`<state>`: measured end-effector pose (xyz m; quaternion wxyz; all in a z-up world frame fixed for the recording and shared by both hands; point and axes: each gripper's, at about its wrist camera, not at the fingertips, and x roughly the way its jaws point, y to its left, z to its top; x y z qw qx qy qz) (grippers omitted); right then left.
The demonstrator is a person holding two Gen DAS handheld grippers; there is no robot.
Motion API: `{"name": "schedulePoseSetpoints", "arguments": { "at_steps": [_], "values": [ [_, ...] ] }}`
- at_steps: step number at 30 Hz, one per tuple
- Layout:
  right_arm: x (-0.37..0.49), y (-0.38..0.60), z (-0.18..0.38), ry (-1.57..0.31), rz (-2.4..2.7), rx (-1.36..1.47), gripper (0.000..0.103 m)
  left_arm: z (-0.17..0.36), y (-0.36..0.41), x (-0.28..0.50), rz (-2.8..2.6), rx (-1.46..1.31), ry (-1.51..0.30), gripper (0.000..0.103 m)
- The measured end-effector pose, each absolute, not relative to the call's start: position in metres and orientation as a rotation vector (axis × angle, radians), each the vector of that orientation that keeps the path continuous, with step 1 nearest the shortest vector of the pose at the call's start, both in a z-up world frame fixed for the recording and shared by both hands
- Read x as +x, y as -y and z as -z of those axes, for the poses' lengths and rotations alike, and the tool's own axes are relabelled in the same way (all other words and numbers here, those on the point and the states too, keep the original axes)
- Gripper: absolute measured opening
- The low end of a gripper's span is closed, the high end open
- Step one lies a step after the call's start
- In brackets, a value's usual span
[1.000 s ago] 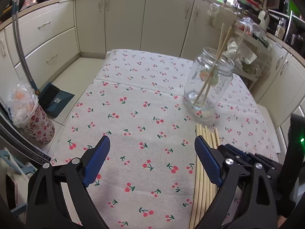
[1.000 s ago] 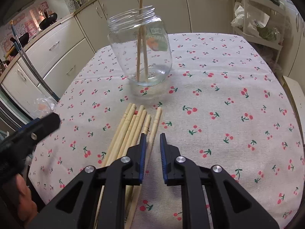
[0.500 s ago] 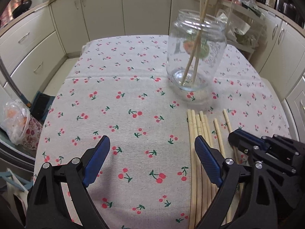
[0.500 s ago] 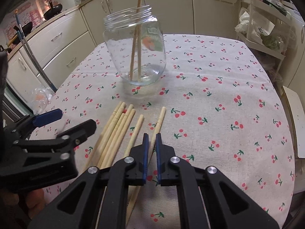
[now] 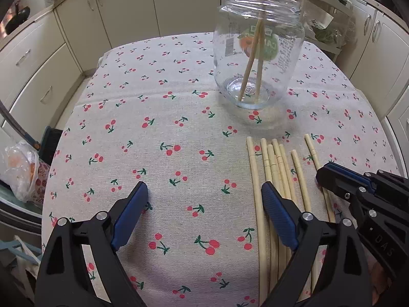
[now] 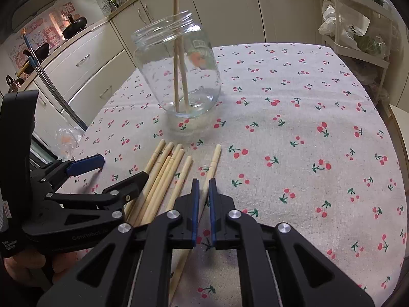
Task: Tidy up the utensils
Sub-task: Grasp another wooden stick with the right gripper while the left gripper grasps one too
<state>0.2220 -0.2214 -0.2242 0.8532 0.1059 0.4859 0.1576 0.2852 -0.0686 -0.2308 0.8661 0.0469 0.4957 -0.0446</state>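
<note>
Right wrist view: "GenRobot" and "Data Acquisition System" print on the left gripper (image 6: 120,168) body; the left wrist view shows "DAS" on the right gripper (image 5: 322,176). Jar (image 5: 258,48) label has an orange fruit pic, text too small to read. Two chopsticks (image 6: 179,71) stand in the jar. R gripper (image 6: 202,192) is clamped on a single chopstick (image 6: 213,163) lying on the cloth (image 6: 294,138). L gripper (image 5: 204,197) is spread wide, holding nothing, its right finger (image 5: 277,212) over the loose bundle (image 5: 273,168).

Cream cabinets (image 5: 184,2); shelf rack (image 6: 358,33), contents unclear.
</note>
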Motion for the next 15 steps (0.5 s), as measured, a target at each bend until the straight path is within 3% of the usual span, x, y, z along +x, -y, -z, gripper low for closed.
{"name": "schedulePoseSetpoints", "arguments": {
  "at_steps": [7,10,12,15],
  "values": [
    [0.234,0.213,0.222,-1.026,-0.314,0.152,0.007,0.23,0.07,0.298,0.105,0.088,-1.032,0.079],
    [0.233,0.208,0.22,-1.024,-0.322,0.093,0.007,0.229,0.074,0.302,0.129,0.093,-1.01,0.058],
    [0.232,0.205,0.218,-1.023,-0.327,0.04,0.006,0.227,0.074,0.302,0.147,0.097,-1.007,0.035],
    [0.232,0.211,0.219,-1.034,-0.333,0.046,0.006,0.225,0.068,0.303,0.167,0.086,-1.023,0.026]
  ]
}}
